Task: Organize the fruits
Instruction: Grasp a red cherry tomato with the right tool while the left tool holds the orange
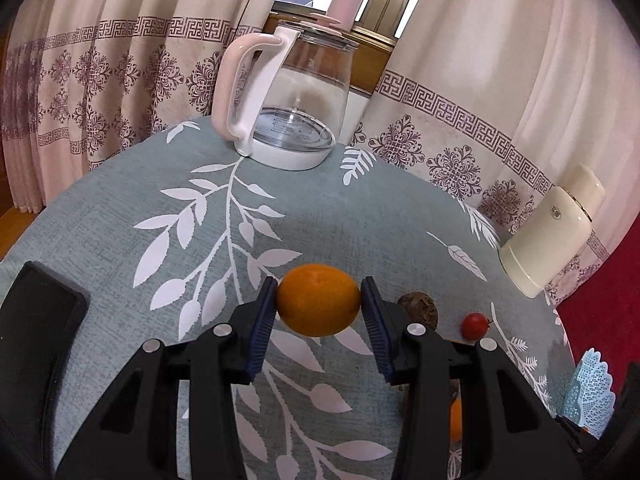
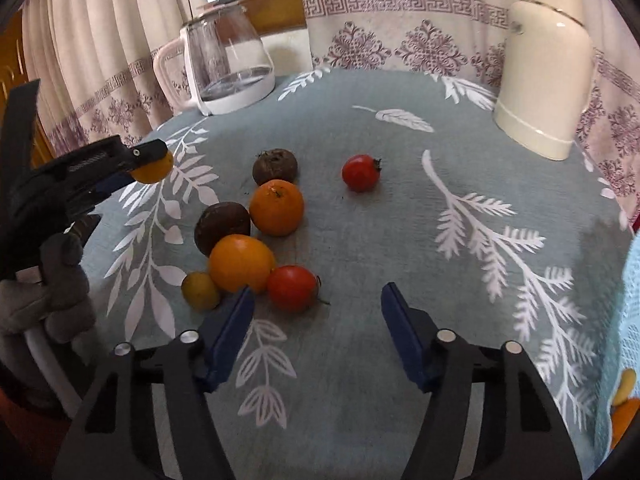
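My left gripper is shut on an orange, lifted above the leaf-patterned tablecloth. In the right wrist view it shows at the left edge with that orange in its pads. My right gripper stands open over the cloth with nothing pressed between its fingers. Just ahead of it lies a cluster of fruit: a red fruit, two oranges, two dark brown fruits and a small yellow fruit. Another red fruit lies apart, farther back.
A glass kettle with a pink handle stands at the table's far edge and a cream flask at the right. A light blue lacy basket holding fruit sits at the right edge. A gloved hand holds the left gripper. Curtains hang behind.
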Action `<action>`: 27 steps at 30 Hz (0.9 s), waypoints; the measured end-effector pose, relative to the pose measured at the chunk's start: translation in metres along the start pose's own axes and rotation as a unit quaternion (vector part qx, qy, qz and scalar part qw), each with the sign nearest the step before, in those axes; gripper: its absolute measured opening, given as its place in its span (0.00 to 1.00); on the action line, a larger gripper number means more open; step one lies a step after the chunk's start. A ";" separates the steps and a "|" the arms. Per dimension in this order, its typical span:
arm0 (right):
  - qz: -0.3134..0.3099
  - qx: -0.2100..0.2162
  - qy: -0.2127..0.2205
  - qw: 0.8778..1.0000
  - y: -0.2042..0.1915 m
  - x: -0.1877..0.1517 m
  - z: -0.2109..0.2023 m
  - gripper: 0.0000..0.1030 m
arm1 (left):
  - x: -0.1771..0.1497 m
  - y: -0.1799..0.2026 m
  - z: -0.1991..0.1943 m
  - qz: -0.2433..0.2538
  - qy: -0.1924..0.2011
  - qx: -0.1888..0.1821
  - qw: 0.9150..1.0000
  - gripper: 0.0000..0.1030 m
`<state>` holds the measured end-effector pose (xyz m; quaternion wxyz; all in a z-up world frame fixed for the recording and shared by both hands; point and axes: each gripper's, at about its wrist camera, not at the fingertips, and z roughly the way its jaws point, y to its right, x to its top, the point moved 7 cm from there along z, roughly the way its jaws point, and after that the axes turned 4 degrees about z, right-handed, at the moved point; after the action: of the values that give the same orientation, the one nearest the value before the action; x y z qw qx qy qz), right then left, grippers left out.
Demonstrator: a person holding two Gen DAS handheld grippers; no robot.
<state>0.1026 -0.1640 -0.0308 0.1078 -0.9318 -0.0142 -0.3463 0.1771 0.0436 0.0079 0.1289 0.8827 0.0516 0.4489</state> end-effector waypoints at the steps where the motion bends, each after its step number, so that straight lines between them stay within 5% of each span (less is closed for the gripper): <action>1: 0.000 0.003 -0.004 1.000 -0.001 0.001 0.003 0.57 | 0.000 0.000 0.000 0.001 0.001 0.000 1.000 0.43; 27: 0.008 0.034 -0.017 0.999 -0.007 0.004 0.007 0.33 | -0.001 0.006 -0.001 0.002 -0.001 -0.004 1.000 0.43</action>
<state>0.1094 -0.1562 -0.0327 0.1417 -0.9335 -0.0199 -0.3288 0.1751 0.0381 0.0092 0.1313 0.8826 0.0480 0.4488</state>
